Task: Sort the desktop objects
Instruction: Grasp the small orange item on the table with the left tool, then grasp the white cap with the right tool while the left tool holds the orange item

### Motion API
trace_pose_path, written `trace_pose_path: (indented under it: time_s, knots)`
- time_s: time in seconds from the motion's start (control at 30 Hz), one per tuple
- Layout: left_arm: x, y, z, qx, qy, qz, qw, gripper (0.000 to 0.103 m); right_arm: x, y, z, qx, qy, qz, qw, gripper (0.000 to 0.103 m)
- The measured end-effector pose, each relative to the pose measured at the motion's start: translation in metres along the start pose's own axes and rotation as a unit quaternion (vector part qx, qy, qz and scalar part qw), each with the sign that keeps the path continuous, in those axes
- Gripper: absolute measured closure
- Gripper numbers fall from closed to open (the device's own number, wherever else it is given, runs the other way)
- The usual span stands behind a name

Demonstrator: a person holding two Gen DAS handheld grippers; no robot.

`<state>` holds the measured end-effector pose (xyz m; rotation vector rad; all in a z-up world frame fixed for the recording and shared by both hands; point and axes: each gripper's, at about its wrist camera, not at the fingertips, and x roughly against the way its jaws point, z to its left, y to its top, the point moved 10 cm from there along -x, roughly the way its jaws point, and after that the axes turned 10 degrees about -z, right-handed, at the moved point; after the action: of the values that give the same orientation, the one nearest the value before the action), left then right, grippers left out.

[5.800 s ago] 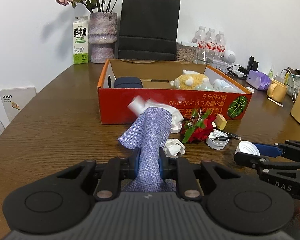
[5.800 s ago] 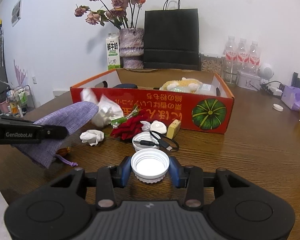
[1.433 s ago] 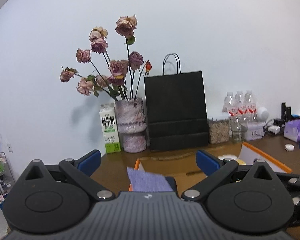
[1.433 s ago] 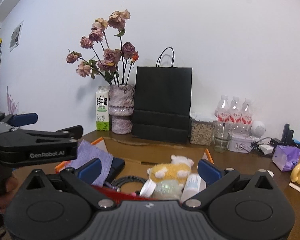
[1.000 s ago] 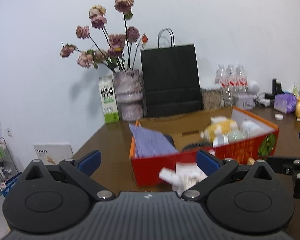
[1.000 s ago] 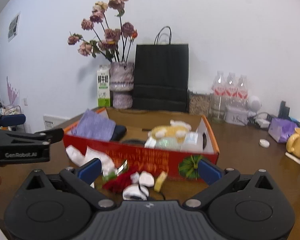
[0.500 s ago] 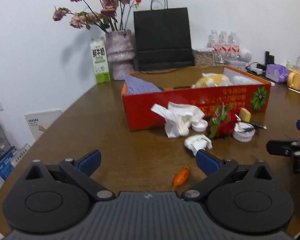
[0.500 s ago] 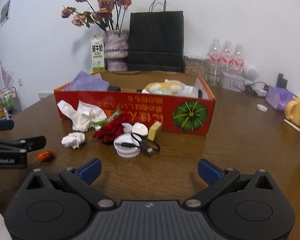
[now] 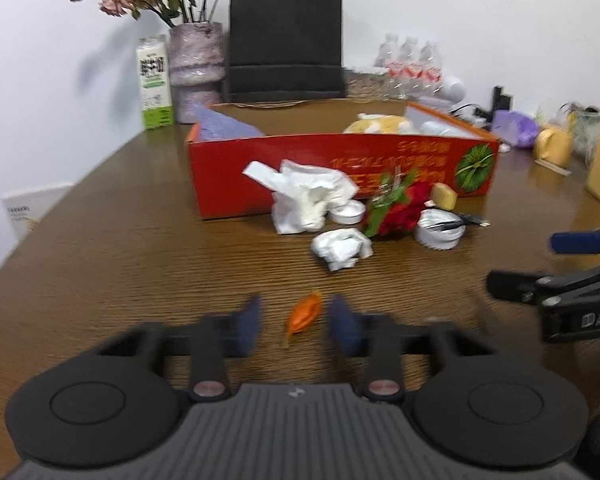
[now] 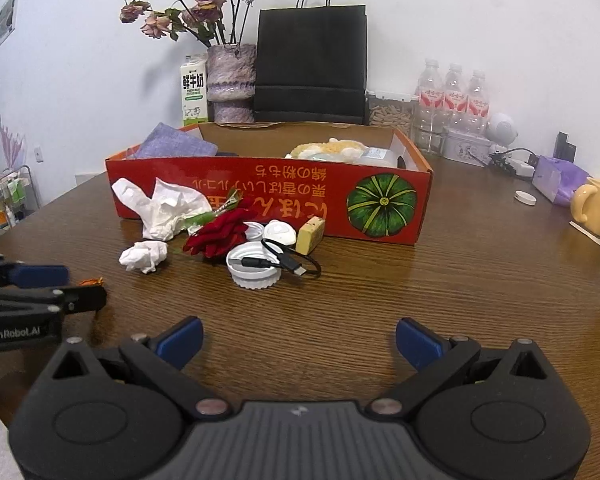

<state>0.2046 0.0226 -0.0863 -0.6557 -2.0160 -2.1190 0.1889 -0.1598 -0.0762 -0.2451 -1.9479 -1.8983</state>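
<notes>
Purple cloth now in red box w/ plush; left tongs closing round orange bit, right tongs open.

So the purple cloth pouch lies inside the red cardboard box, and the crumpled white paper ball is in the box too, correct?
Not quite. The purple cloth pouch does lie inside the red cardboard box, but the crumpled white paper ball is outside it, on the brown wooden table in front of the box. The right wrist view shows this clearly.
</notes>
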Motion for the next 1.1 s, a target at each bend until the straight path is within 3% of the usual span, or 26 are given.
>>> trace_pose_path:
  time_s: [0.07,0.6,0.8,0.87,1.1]
  knots:
    - [0.000,0.000,0.000,0.004,-0.002,0.002,1.0000,0.089,-0.001,0.000,0.002,0.001,0.002,0.001,1.000,0.000]
    - [-0.001,0.031,0.013,0.018,0.027,-0.038,0.9988,0.089,-0.016,0.023,0.002,0.020,0.000,-0.021,1.000,0.003]
    - [-0.009,0.042,0.013,0.018,0.031,-0.050,0.9981,0.089,-0.033,0.033,0.000,0.029,0.009,-0.020,0.999,0.015]
    - [-0.011,0.044,0.012,0.017,0.030,-0.053,0.9980,0.089,-0.038,0.036,0.001,0.031,0.013,-0.019,0.999,0.031]
    - [-0.017,0.045,0.011,0.019,0.026,-0.053,0.9981,0.089,-0.053,0.036,0.007,0.024,0.046,0.002,0.999,0.058]
